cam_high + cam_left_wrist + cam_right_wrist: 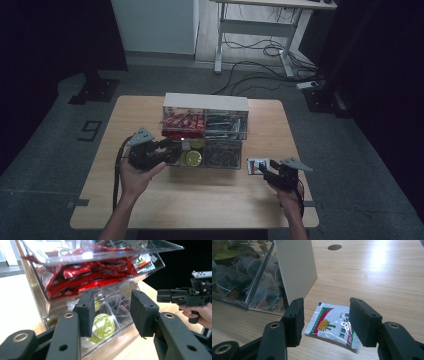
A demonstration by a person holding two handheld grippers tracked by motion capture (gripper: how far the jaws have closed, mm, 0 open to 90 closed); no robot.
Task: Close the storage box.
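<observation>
A flat white sachet with a yellow flower print [332, 326] is lying on the wooden table [200, 200] beside the clear plastic drawer organiser [205, 131], between the wide-open, empty right claw [325, 321]. It may slide away flat. The left claw [111, 312], open and empty, is facing drawers holding red packets [85, 277] and green-lidded capsules [103, 326].

black hand-held gripper [167, 146] each hand, grey triangular top plates, brass-ringed jaw pivots, black trailing cable.
</observation>
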